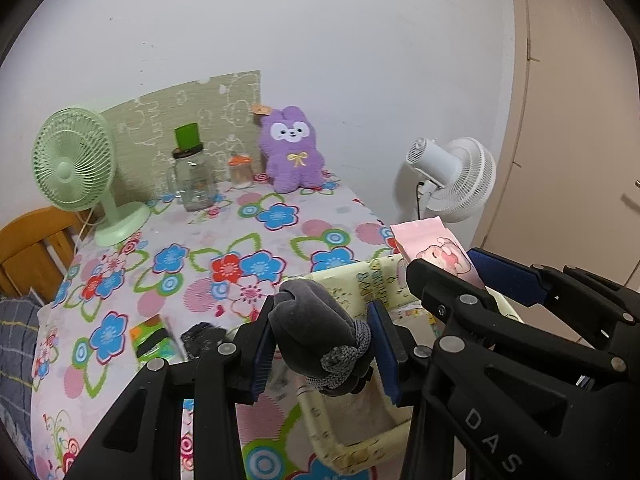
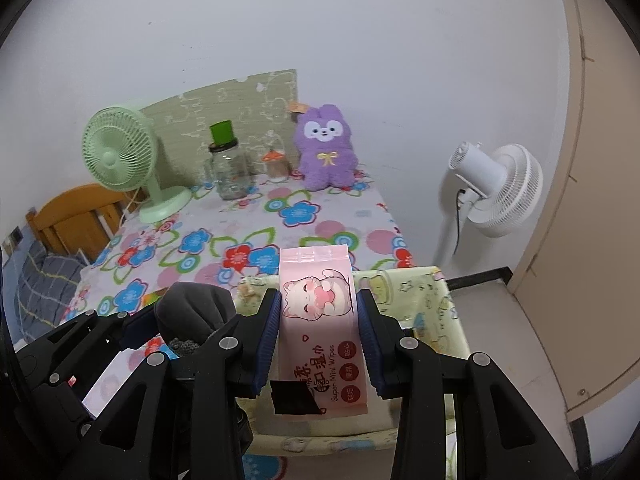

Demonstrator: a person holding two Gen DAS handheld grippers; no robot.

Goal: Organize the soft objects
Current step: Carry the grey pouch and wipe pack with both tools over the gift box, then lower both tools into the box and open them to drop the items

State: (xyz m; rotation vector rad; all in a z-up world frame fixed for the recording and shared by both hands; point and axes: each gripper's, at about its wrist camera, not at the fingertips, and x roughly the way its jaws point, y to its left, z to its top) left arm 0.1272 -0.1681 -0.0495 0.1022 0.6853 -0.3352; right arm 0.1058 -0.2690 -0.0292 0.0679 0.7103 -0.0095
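My left gripper [image 1: 320, 340] is shut on a rolled grey sock bundle [image 1: 312, 332] and holds it over the pale yellow fabric basket [image 1: 360, 444] at the table's near right corner. The bundle also shows in the right wrist view [image 2: 192, 308]. My right gripper [image 2: 318, 320] is shut on a pink pack of mini wipes [image 2: 320, 320] with a cartoon cat, held above the same basket [image 2: 424, 292]. The pack also shows in the left wrist view [image 1: 436, 248]. A purple plush bunny [image 1: 292, 148] sits upright at the table's back edge, also in the right wrist view [image 2: 326, 148].
On the floral tablecloth [image 1: 224, 240] stand a green desk fan [image 1: 76, 168], a glass jar with a green cup on top [image 1: 194, 172] and a small orange-capped bottle [image 1: 241, 170]. A green packet [image 1: 154, 340] and a dark item [image 1: 202, 338] lie near the basket. A white floor fan [image 2: 492, 188] stands right.
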